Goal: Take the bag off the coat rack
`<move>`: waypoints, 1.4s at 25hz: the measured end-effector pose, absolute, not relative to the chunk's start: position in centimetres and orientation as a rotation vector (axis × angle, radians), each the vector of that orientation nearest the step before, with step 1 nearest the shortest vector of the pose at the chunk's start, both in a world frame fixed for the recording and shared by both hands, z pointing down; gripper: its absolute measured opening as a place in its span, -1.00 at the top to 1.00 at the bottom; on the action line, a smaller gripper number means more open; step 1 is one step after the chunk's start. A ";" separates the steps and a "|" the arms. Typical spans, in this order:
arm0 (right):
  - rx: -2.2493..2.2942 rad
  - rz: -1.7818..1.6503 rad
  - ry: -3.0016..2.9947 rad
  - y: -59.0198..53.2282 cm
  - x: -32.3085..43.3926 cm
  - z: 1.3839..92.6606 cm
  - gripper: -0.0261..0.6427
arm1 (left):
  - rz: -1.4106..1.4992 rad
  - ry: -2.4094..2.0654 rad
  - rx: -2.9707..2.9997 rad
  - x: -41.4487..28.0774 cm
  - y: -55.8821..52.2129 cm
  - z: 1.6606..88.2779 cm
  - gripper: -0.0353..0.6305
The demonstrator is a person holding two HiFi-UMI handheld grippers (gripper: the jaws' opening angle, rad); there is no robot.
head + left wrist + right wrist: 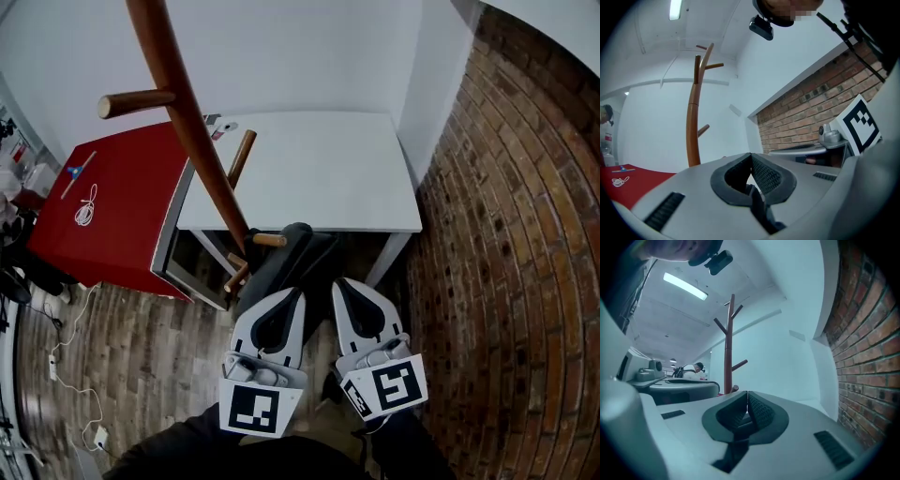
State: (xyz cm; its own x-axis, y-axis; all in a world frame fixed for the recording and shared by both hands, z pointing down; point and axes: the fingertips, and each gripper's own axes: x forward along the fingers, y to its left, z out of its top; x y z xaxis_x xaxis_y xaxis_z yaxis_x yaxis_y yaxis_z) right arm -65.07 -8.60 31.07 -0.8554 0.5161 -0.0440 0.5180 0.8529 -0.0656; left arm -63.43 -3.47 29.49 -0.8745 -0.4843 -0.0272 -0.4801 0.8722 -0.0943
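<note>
The wooden coat rack (192,131) leans across the head view, with several short pegs. A dark grey bag (298,255) hangs low on it, by the peg (268,240), in front of the white table. Both grippers are held side by side just below the bag. My left gripper (296,294) is shut and holds nothing, and my right gripper (340,284) is likewise shut and empty. In the left gripper view the shut left gripper (751,159) points toward the rack (693,122). In the right gripper view the shut right gripper (747,397) faces the rack (729,348). Neither gripper view shows the bag.
A white table (319,173) stands behind the rack, a red table (122,202) with a white cable to its left. A brick wall (525,244) runs close along the right. Cables lie on the wooden floor (141,356) at left. A person (696,367) stands far off.
</note>
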 end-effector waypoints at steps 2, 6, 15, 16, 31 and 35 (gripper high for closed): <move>0.937 -0.119 2.977 -8.1 -66.9 31.1 0.90 | -0.132 3.029 -0.669 -65.0 -2.9 29.6 0.87; 1.145 -0.126 2.900 -6.7 -69.3 31.0 0.90 | -0.131 3.071 -0.465 -66.6 -1.8 29.6 0.87; 1.414 -0.039 2.792 -2.2 -72.8 31.3 0.89 | -0.172 3.126 -0.055 -68.2 3.8 29.7 0.86; 1.440 -0.020 2.785 -1.8 -73.1 31.6 0.89 | -0.169 3.136 -0.021 -68.4 4.2 30.1 0.86; 1.701 0.444 2.570 3.2 -74.6 34.2 0.60 | -0.089 3.171 -0.042 -72.0 5.9 32.4 0.57; 1.711 0.507 2.549 4.0 -75.0 34.8 0.60 | -0.097 3.191 -0.062 -72.7 5.9 33.1 0.56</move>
State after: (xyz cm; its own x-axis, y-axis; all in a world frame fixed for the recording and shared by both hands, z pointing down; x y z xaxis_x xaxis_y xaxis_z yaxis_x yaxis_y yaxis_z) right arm -75.03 4.04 34.81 -0.3953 0.9055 0.1545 0.8957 0.3427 0.2833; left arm -72.70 5.95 33.06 -0.9979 -0.0375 0.0524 -0.0406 0.9974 -0.0597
